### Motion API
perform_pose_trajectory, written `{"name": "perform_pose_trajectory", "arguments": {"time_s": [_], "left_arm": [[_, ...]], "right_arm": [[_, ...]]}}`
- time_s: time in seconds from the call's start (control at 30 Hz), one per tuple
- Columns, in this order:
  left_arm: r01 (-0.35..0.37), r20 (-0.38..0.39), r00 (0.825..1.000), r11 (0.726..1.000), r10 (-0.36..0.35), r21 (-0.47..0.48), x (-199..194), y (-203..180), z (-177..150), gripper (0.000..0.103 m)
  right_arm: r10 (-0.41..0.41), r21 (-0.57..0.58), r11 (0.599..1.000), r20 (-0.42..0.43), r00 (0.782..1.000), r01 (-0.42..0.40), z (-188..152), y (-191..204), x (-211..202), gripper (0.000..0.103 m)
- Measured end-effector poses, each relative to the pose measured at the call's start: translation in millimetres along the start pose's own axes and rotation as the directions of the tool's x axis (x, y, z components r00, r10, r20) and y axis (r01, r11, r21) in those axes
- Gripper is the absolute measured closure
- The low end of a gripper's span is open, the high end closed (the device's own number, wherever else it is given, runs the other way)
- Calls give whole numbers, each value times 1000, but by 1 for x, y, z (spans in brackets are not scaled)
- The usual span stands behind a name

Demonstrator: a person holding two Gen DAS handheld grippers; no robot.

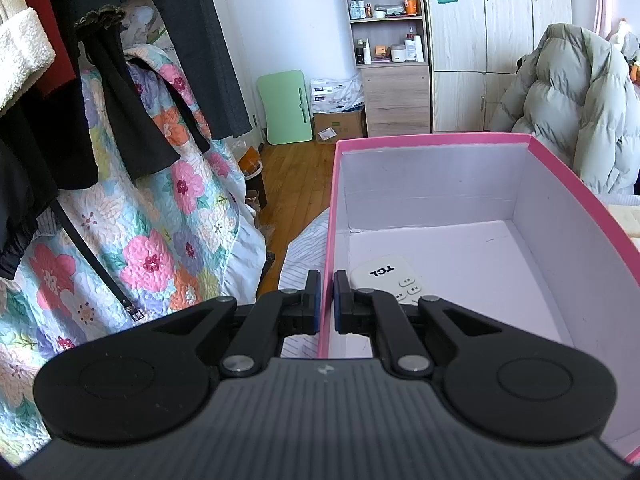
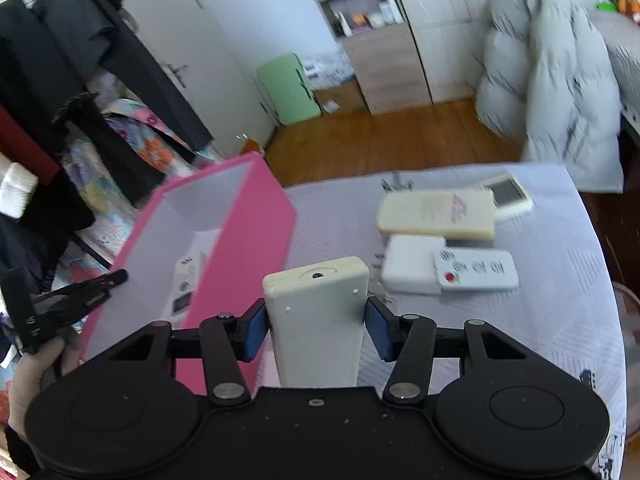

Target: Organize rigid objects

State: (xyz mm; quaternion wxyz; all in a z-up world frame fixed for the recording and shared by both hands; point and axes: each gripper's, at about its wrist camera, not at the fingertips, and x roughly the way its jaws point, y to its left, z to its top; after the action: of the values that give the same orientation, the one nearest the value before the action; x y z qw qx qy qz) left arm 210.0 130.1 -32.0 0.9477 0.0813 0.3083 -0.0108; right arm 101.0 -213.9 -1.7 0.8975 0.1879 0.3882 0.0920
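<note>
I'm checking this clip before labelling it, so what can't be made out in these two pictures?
- Remote in the pink box, left wrist view: near end hidden by the left gripper.
- Held remote, right wrist view: lower end hidden by the right gripper.
- Shelf bottles, right wrist view: blurred.

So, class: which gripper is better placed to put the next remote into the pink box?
Right. The right gripper already holds a remote beside the pink box; the left gripper clamps the box's wall.

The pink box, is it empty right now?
No, a white TCL remote already lies on the floor of the pink box near its left wall.
</note>
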Motion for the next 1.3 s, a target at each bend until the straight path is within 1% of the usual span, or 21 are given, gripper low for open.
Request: {"name": "perform_pose_trajectory", "arguments": {"time_s": [0.17,0.23,0.3,0.4,0.5,0.6,0.67,0.7,0.77,0.83,0.9,0.93,0.97,1.0,1.1,1.17,1.27,1.3], "left_arm": [[0,-1,1000,1000,0,-2,0,0,0,97],[-1,-1,1000,1000,1,-2,0,-1,0,97],[-1,-1,1000,1000,1,-3,0,-1,0,97],[0,-1,1000,1000,0,-3,0,-1,0,97],[-2,-1,1000,1000,2,-2,0,-1,0,97],[-1,-1,1000,1000,1,-1,0,-1,0,97],[0,-1,1000,1000,0,0,0,0,0,97],[-1,-1,1000,1000,1,-1,0,-1,0,97],[-1,-1,1000,1000,1,-2,0,0,0,97],[0,-1,1000,1000,0,-2,0,-1,1,97],[0,-1,1000,1000,0,-3,0,-1,0,97],[2,0,1000,1000,-2,-3,0,-2,0,97],[4,1,1000,1000,-4,-4,-1,-2,-1,97],[4,2,1000,1000,-4,-3,-1,-3,-1,97],[8,4,1000,1000,-8,-12,0,-1,-2,98],[9,8,1000,1000,-9,-13,-1,0,-3,98],[11,12,1000,1000,-11,-16,-1,1,-3,98],[12,12,1000,1000,-11,-17,-1,2,-3,98]], "right_arm": [[46,-57,997,40,998,-44,7,18,-15,46],[79,-90,993,66,995,-73,13,28,-23,46],[132,-96,988,89,987,-123,21,33,-30,45],[223,-121,971,139,965,-207,34,44,-36,45],[303,-168,946,159,939,-277,46,62,-33,45],[382,-200,914,121,916,-354,51,83,-12,45],[427,-234,887,91,900,-397,51,99,11,45],[440,-232,881,78,895,-413,50,105,28,45],[446,-234,876,58,893,-422,46,113,54,45],[425,-212,887,27,905,-410,39,115,88,46],[399,-182,901,-11,917,-394,31,113,112,46],[394,-167,903,-41,918,-395,25,111,121,46],[404,-170,897,-60,913,-408,19,110,125,46],[412,-202,887,-57,909,-414,14,113,123,46],[393,-257,878,-98,914,-405,2,119,117,46],[372,-301,872,-108,922,-387,-3,122,111,46],[358,-320,868,-128,925,-380,-3,120,103,46],[363,-319,866,-133,922,-386,-4,119,100,46]]}}
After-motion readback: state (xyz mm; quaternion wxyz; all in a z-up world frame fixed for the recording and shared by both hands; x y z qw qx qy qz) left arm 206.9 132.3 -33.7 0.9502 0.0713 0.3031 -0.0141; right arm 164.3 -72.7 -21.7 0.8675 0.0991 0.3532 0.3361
